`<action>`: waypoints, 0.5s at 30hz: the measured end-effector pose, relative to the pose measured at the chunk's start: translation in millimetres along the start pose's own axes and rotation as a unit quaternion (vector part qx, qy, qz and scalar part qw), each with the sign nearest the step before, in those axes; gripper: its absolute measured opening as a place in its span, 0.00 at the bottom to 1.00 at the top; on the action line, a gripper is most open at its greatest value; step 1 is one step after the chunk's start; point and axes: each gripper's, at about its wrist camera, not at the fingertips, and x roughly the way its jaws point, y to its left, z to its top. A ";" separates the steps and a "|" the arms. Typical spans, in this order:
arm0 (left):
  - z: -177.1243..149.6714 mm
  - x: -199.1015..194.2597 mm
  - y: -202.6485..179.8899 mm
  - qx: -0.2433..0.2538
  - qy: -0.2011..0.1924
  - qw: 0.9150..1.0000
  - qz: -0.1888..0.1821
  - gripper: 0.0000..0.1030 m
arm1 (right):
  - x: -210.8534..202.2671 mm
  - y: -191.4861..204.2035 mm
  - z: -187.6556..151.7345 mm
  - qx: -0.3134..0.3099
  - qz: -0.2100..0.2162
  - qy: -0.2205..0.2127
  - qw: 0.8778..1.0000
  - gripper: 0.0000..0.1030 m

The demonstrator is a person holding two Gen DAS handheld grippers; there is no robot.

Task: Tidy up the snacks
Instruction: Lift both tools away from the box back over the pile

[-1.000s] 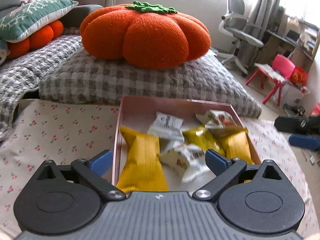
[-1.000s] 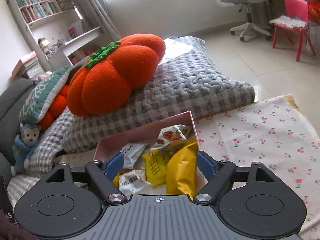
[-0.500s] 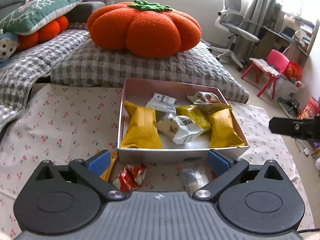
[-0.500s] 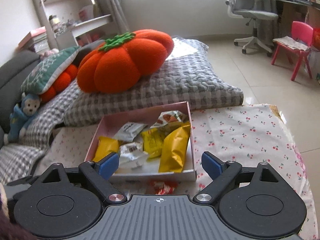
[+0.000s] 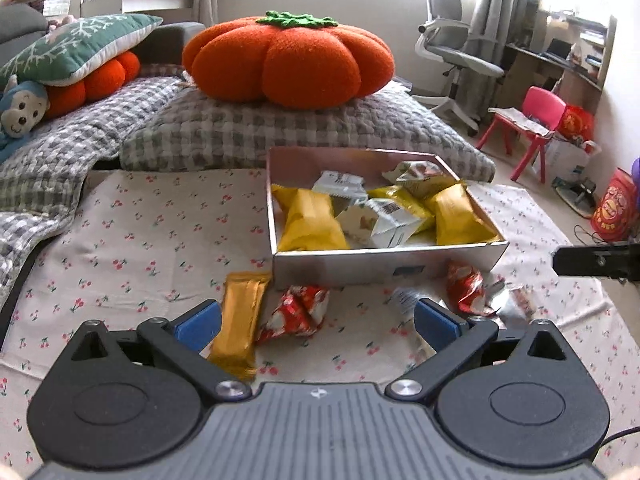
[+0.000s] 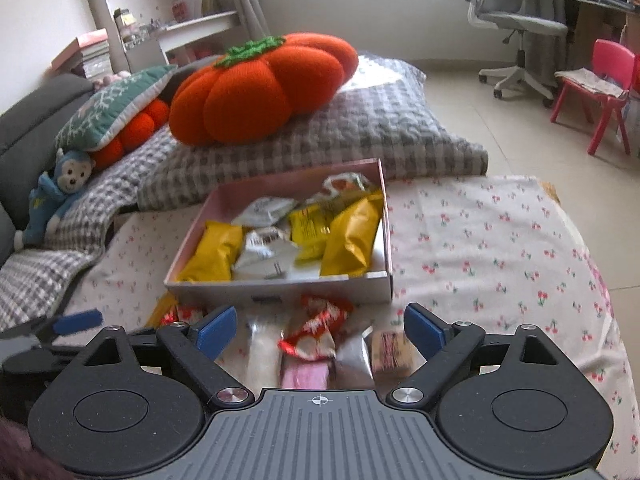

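- Both your tongs have pulled back from the box (image 5: 384, 268); loose snacks in front of it now show.
- Your left tongs (image 5: 316, 322) gape wide, empty, over the gold bar (image 5: 240, 320) and red wrapper (image 5: 298, 312).
- Your right tongs (image 6: 320, 326) just opened wider, nothing gripped, above the red packet (image 6: 316, 330).
- Next, probably pick these up.

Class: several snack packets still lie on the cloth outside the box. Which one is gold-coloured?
The long gold bar, lying left of the box's front corner. The other loose packets beside it are red-and-white or clear.
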 end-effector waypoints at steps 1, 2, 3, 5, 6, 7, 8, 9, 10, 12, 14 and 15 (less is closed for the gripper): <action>-2.1 -0.6 1.5 0.000 0.000 1.000 0.000 1.00 | -0.2 -0.5 -3.9 -0.005 -0.002 0.001 1.000 0.90; -5.0 -0.9 2.8 0.001 0.000 1.000 0.000 1.00 | -0.5 -0.8 -8.3 -0.013 -0.005 0.001 1.000 0.90; -7.4 -1.2 3.4 0.004 0.000 1.000 0.000 1.00 | -0.7 -1.3 -12.7 -0.021 -0.009 0.000 1.000 0.90; -13.7 -2.4 4.3 0.011 -0.002 1.000 -0.004 1.00 | -0.7 -2.7 -21.1 -0.033 -0.015 -0.001 0.999 0.90; -16.3 -3.3 4.4 0.015 -0.003 1.000 -0.005 0.99 | -0.8 -4.1 -25.2 -0.036 -0.018 -0.003 0.999 0.90; -19.0 -4.2 4.7 0.019 -0.005 1.000 -0.007 0.99 | -0.8 -5.5 -28.4 -0.037 -0.018 -0.005 0.999 0.90; -20.9 -4.9 5.1 0.024 -0.006 1.000 -0.008 1.00 | -0.7 -7.7 -32.4 -0.039 -0.018 -0.007 0.999 0.90; -23.2 -5.6 5.3 0.028 -0.008 1.000 -0.009 0.99 | -0.5 -9.6 -35.8 -0.040 -0.018 -0.008 0.999 0.90; -25.4 -5.9 6.0 0.031 -0.010 0.999 -0.010 1.00 | -0.3 -11.2 -38.4 -0.041 -0.019 -0.008 0.999 0.90; -29.6 -5.5 7.4 0.035 -0.013 0.999 -0.012 1.00 | -1.1 -14.7 -43.3 -0.044 -0.020 -0.013 0.999 0.90; -32.9 -2.7 8.8 0.037 -0.012 0.999 -0.012 1.00 | -1.4 -16.7 -46.9 -0.050 -0.019 -0.018 0.998 0.90; -34.7 -1.2 10.1 0.040 -0.012 0.999 -0.013 1.00 | -1.5 -17.8 -48.8 -0.054 -0.019 -0.018 0.998 0.91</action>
